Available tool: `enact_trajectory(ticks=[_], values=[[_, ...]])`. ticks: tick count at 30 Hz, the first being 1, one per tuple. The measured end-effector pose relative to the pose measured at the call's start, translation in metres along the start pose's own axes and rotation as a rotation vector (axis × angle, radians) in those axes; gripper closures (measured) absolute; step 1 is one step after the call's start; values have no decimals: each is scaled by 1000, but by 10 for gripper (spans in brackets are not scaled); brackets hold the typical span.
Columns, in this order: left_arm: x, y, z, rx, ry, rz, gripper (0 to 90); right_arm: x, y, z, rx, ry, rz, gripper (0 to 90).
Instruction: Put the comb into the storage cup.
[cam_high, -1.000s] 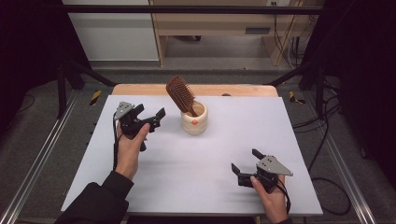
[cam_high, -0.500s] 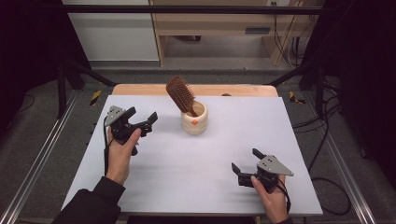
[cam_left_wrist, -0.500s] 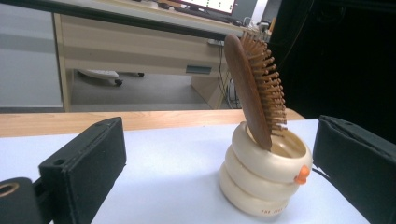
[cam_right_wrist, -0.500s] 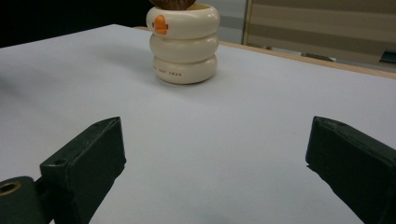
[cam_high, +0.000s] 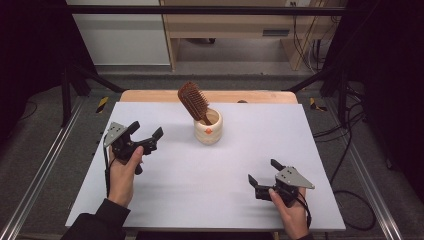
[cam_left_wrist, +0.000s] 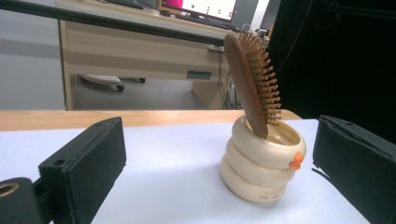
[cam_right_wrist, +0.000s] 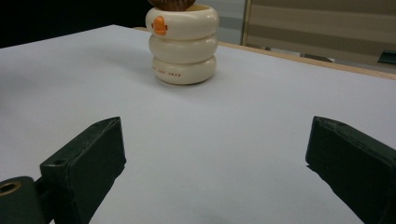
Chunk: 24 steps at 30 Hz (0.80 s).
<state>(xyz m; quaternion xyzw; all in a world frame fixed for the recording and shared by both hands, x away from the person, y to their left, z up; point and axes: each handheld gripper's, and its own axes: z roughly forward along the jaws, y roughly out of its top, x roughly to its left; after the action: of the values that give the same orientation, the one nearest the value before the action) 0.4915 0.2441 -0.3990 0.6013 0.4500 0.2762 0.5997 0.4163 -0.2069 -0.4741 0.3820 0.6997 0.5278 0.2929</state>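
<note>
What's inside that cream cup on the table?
A wooden hairbrush stands handle-down in the cream cup, leaning against its rim with its bristled head sticking out. The cup's wall hides the handle's lower end and the bottom.

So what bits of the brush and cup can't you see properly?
- Brush handle: its lower end is hidden inside the cup in the left gripper view and the high view.
- Brush head: cut off by the top edge in the right gripper view.
- Small print low on the cup: too small to read in both gripper views.
- Cup's bottom inside: hidden by its wall and the brush.
</note>
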Motion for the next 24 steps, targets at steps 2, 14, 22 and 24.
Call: enact_trajectory(ticks=[2, 14, 22, 24], values=[[1, -4, -5, 0, 5, 8, 24, 0, 0, 0, 0, 0, 0, 48], [2, -17, -34, -4, 21, 70, 22, 0, 0, 0, -1, -2, 2, 48], [-1, -29, -57, -28, 25, 87, 20, -1, 0, -1, -2, -3, 3, 48], [-1, -28, -62, -32, 25, 96, 20, -1, 1, -2, -4, -2, 7, 48]])
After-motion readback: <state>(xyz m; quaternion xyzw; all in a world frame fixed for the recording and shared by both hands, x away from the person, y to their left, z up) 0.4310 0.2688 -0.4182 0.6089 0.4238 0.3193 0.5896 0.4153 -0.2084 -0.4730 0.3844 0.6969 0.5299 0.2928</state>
